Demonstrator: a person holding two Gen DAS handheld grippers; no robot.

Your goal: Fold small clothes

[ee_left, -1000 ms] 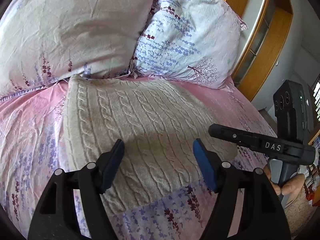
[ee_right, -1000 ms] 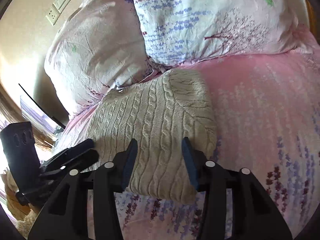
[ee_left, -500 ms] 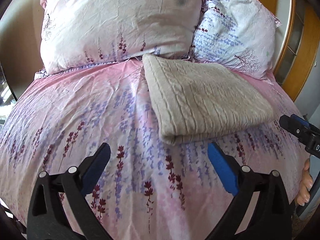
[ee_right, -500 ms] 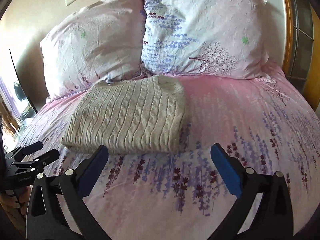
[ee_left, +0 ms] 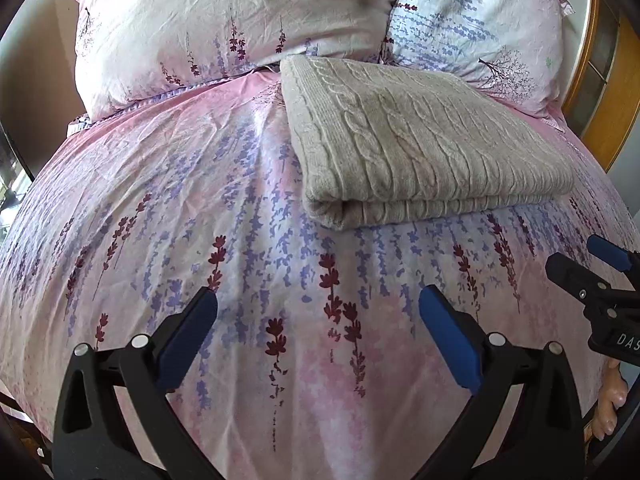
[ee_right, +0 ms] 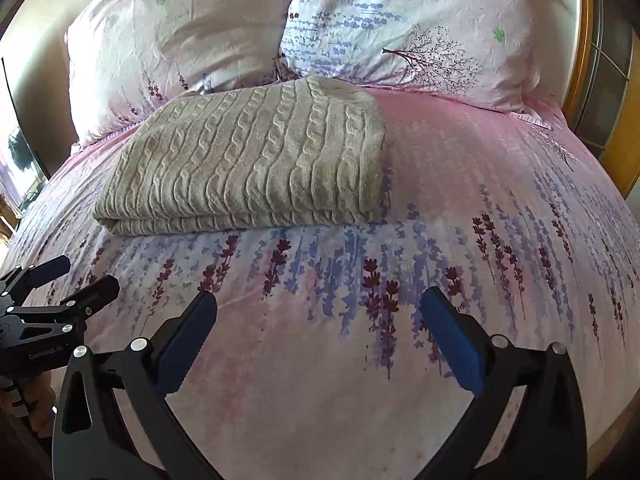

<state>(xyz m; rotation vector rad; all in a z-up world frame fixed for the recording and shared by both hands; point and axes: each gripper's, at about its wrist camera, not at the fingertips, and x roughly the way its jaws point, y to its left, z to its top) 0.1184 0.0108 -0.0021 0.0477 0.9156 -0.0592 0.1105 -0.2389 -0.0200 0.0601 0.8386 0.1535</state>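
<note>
A beige cable-knit sweater (ee_left: 416,144) lies folded into a flat rectangle on the pink floral bed cover, just in front of the pillows; it also shows in the right wrist view (ee_right: 256,160). My left gripper (ee_left: 318,320) is open and empty, held above the cover well short of the sweater's near edge. My right gripper (ee_right: 318,320) is open and empty too, also back from the sweater. The right gripper shows at the right edge of the left wrist view (ee_left: 596,276). The left gripper shows at the left edge of the right wrist view (ee_right: 60,284).
Two floral pillows (ee_left: 240,20) (ee_left: 480,20) lean against the headboard behind the sweater. The pink lavender-print bed cover (ee_right: 480,208) spreads in front. A wooden cabinet (ee_left: 612,80) stands at the right of the bed. A dark frame (ee_right: 16,132) is at the left.
Both grippers have pulled back from the folded sweater and opened wide. One second ago they were right over the sweater; now it lies free near the pillows.
</note>
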